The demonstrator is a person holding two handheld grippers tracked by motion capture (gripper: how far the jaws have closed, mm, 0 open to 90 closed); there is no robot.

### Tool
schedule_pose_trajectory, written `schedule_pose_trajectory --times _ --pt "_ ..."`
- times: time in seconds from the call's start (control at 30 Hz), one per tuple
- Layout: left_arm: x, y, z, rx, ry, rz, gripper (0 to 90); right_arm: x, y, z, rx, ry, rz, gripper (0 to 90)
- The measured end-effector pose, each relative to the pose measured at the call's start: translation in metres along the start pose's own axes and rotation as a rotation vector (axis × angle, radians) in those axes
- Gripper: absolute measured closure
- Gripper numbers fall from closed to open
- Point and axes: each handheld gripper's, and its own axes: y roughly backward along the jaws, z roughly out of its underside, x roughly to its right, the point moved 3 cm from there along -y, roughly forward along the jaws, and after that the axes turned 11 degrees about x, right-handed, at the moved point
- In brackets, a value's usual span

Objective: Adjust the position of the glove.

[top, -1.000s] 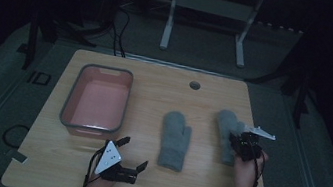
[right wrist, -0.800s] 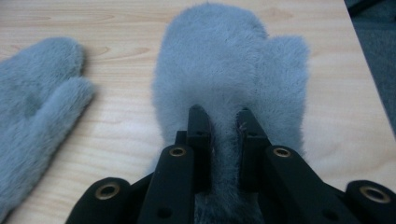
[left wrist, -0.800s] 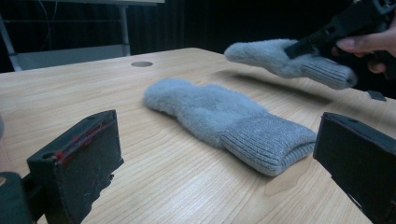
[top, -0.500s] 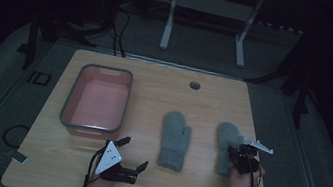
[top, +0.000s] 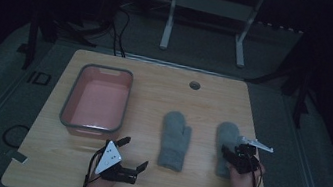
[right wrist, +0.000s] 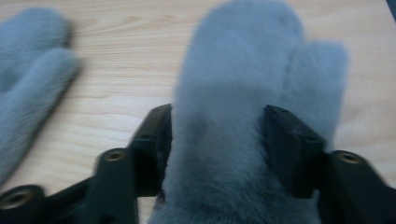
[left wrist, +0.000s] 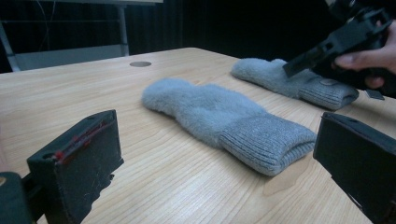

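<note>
Our right gripper [top: 234, 157] sits over the right mitten [top: 226, 148] at five o'clock on the table [top: 213, 106], its jaws just opening, straddling the fleece without pinching it. Our left gripper [top: 134, 155] rests at seven o'clock, jaws spread wide on nothing. At ten o'clock we see the pink tub [top: 70, 108]. Near the centre lies the left mitten [top: 174, 140], flat, cuff toward us.
</note>
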Motion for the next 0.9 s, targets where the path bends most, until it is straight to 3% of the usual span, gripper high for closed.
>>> schedule_pose_trajectory --times 0.07,0.13,0.23,0.3,0.47,0.57,0.7,0.77,0.9 --pt "0.000 0.000 0.000 0.000 -0.001 0.000 1.3 0.001 0.006 -0.006 0.011 0.065 0.007 43.6" --pt "0.000 0.000 0.000 -0.001 -0.002 0.000 1.2 0.004 0.010 -0.009 0.034 0.085 -0.017 43.9" --pt "0.000 0.000 0.000 -0.001 -0.002 0.000 1.2 0.005 0.008 -0.007 0.025 0.106 -0.036 43.8" --pt "0.000 0.000 0.000 -0.001 0.000 0.000 1.2 0.005 0.002 0.000 -0.006 0.149 -0.023 43.7" --pt "0.000 0.000 0.000 0.000 -0.003 0.001 1.3 0.008 -0.009 0.012 -0.028 0.102 0.018 47.3" --pt "0.000 0.000 0.000 -0.002 -0.004 0.002 1.3 0.007 -0.013 0.016 -0.032 0.143 0.031 52.2" --pt "0.001 0.000 0.000 -0.003 -0.004 0.004 1.3 0.005 -0.014 0.018 -0.014 0.149 0.041 64.5" --pt "0.001 0.000 0.000 -0.003 -0.004 0.002 1.3 0.004 -0.014 0.019 -0.003 0.115 0.053 71.0" --pt "0.001 0.000 0.000 -0.003 -0.004 0.002 1.3 0.000 -0.010 0.017 0.020 0.106 0.086 79.4"
